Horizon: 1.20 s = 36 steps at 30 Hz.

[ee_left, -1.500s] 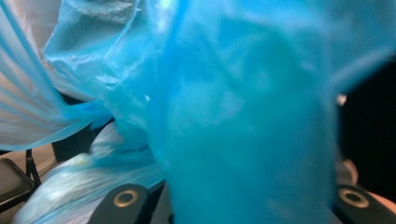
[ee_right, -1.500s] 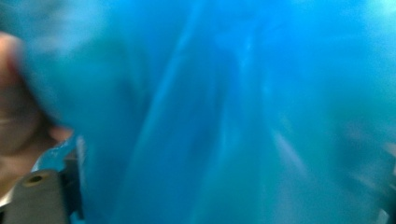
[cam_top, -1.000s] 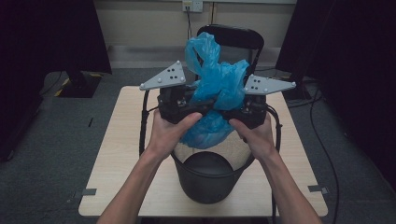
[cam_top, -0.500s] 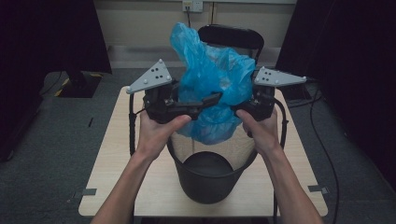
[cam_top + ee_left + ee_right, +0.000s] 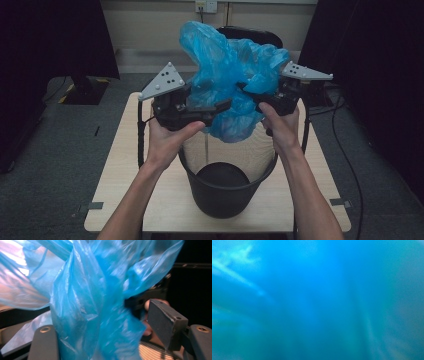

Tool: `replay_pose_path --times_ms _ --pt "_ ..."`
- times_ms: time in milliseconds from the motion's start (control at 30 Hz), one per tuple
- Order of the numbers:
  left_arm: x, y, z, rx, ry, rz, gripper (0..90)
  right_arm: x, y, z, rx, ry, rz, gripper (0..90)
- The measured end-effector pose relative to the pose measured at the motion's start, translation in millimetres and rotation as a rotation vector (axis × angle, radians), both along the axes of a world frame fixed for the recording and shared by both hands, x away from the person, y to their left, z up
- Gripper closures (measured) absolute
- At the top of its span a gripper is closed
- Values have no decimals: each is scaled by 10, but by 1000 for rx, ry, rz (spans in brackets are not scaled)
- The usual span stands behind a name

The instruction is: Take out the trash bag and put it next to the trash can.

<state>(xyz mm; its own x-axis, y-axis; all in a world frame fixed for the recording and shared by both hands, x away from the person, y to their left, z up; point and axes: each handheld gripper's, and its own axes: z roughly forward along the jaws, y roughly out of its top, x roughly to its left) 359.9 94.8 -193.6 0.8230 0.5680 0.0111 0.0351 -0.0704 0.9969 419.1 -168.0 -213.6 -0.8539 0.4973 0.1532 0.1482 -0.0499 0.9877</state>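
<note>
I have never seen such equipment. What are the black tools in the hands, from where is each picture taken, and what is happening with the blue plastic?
A person holds one hand-operated gripper in each hand. The high view looks down on a wooden table with a black mesh bin on it. The other two views come from cameras riding on the grippers. Both grippers lift a blue plastic bag above the bin. The left gripper has just been opening its jaws; the bag hangs loosely between them. The right gripper is shut on the bag's edge, and the plastic covers its camera.
</note>
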Motion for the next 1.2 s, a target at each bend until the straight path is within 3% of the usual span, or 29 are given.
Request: replay_pose_path --times_ms 67,233,367,400,433,500,600,700,833,1000,1067,1200 --pt "65 6 -65 36 20 25 282 2 -19 -7 -6 2 -12 898" --pt "241 53 -210 -4 86 -18 233 -12 -58 35 -5 -13 -30 898" --pt "328 -65 -227 73 96 -6 171 -1 -61 118 4 -24 -37 898" --pt "342 -101 -224 105 92 16 171 1 -58 134 7 -29 -37 898" --pt "355 -136 -225 135 86 45 212 1 -50 143 9 -30 -35 899" --pt "393 -197 -238 182 70 76 400 -1 -29 150 11 -33 -31 899" --pt "441 -237 -250 148 64 53 598 11 -14 152 15 -30 -36 899" --pt "503 -252 -252 115 56 40 680 61 -41 178 24 -25 -36 899" --pt "618 -228 -261 42 82 8 702 169 -79 221 31 -3 -37 898" --pt "751 -199 -287 -15 115 -15 714 284 -82 222 22 6 -60 898" --pt "801 -194 -285 -34 128 -15 720 336 -80 228 20 11 -71 898" --pt "865 -210 -240 -33 137 -13 724 428 -111 228 37 31 -79 898"
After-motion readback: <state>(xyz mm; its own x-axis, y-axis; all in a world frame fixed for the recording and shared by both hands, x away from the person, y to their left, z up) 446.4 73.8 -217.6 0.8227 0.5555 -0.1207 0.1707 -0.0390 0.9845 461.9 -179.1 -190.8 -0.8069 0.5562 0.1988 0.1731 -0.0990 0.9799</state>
